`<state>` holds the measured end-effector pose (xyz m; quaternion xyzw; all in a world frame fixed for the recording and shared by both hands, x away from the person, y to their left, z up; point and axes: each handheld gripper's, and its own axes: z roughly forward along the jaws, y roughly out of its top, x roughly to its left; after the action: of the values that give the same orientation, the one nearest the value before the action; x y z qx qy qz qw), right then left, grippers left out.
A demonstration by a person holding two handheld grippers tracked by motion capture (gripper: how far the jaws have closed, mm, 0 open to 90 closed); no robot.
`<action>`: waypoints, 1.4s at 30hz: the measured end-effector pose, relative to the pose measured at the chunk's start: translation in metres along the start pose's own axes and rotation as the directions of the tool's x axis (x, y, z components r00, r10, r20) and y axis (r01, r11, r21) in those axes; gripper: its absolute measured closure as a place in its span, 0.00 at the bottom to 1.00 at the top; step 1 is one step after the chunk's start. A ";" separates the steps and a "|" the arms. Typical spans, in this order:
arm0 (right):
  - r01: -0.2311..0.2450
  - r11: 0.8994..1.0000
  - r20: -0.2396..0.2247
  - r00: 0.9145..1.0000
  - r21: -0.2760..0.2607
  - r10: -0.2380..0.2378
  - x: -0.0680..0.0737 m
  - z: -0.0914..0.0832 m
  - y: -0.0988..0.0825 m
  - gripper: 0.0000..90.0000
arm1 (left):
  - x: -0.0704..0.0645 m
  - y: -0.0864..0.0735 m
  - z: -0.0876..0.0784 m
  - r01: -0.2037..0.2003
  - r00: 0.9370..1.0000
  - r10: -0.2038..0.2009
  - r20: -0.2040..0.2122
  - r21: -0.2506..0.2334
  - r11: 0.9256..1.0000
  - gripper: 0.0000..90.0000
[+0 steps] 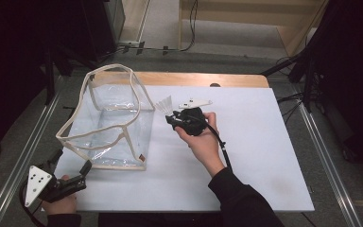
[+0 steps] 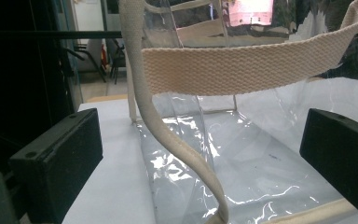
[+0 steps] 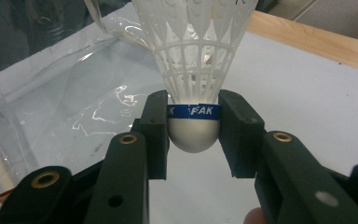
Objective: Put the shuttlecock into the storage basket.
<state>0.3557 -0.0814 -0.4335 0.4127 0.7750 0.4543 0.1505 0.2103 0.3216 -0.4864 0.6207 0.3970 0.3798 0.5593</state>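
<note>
A clear plastic bag (image 1: 108,123) with cream webbing trim and handles stands open on the white table (image 1: 246,161). My right gripper (image 1: 170,116) is shut on a white plastic shuttlecock (image 3: 193,74); its pads clamp the rounded base with the blue band, and the skirt (image 1: 163,104) points toward the bag's right wall. The left gripper (image 1: 75,168) sits at the table's front left corner, jaws open, facing the bag's near corner. In the left gripper view a cream strap (image 2: 228,70) of the bag (image 2: 242,168) crosses between the wide-apart jaws without touching them.
The table's wooden far edge (image 1: 194,78) shows behind the white sheet. Metal rails (image 1: 28,146) run along both sides of the table. Cables and dark stands (image 1: 307,71) crowd the floor at the back and right.
</note>
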 end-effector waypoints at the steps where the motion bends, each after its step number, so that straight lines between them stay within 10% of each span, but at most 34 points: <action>1: 0.001 1.000 0.004 1.000 -0.003 -0.001 0.000 -0.001 0.000 0.70 | 0.000 0.000 0.000 -0.001 1.000 0.001 0.000 0.000 1.000 0.00; 42: 0.059 0.992 -0.010 0.998 -0.109 -0.060 0.016 -0.020 0.026 0.70 | 0.000 0.000 0.000 -0.001 1.000 0.001 -0.001 0.001 1.000 0.00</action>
<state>0.3467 -0.0739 -0.3993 0.3775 0.7621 0.4938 0.1814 0.2105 0.3216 -0.4865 0.6211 0.3970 0.3802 0.5587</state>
